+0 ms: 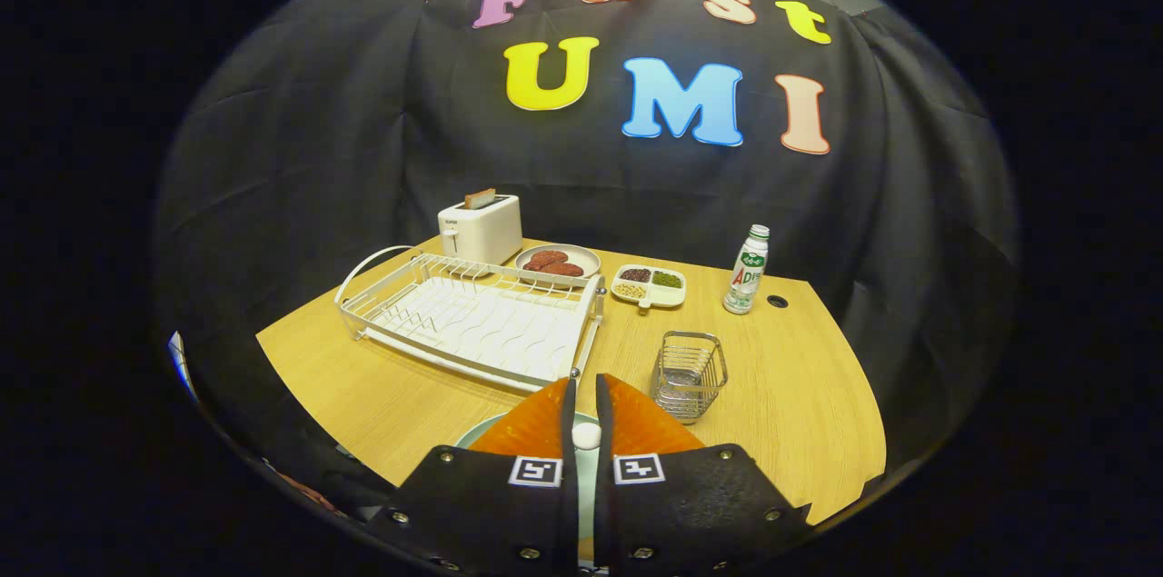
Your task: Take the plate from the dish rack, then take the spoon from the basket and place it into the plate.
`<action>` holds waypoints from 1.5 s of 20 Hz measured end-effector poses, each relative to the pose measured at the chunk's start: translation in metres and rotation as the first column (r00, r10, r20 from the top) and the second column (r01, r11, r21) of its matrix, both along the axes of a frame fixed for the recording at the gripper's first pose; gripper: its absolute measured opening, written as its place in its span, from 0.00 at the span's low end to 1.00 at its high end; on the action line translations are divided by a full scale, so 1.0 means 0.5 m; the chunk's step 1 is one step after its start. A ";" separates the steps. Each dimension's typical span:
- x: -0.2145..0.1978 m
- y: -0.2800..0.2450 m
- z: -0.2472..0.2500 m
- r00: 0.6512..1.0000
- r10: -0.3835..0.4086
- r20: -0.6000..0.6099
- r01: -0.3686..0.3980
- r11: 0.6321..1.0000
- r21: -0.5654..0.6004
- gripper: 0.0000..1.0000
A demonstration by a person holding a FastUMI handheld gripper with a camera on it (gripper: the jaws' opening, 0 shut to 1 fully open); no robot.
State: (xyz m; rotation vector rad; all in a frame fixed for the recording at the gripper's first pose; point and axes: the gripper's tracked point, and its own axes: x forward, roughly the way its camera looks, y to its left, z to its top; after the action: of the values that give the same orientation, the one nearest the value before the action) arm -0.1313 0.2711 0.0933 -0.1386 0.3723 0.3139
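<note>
My gripper point(586, 384) hovers over the near edge of the wooden table, its fingers nearly together. A narrow white spoon point(586, 436) shows in the slit between them, and both fingers press on it. Right beneath the fingers lies a pale green plate point(479, 433); just its left rim peeks out. The wire basket point(689, 374) stands a little ahead and to the right of the fingertips, with nothing visible inside. The white dish rack point(472, 318) sits ahead to the left, its slots bare.
Behind the rack stand a white toaster point(480, 228) and a plate of brown food point(557, 262). A divided dish of grains point(649, 284) and a small bottle point(747, 271) stand at the back right, near a cable hole point(777, 301).
</note>
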 end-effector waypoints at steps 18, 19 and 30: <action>0.041 0.101 -0.058 0.991 0.067 -0.115 -0.061 0.997 0.054 0.07; 0.041 0.107 -0.062 0.990 0.080 -0.119 -0.074 0.996 0.057 0.07; 0.110 -0.006 0.094 0.996 -0.047 0.077 0.043 0.998 0.055 0.24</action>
State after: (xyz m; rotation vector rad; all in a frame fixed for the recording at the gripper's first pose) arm -0.0766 0.2683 0.1403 -0.0893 0.2891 0.2727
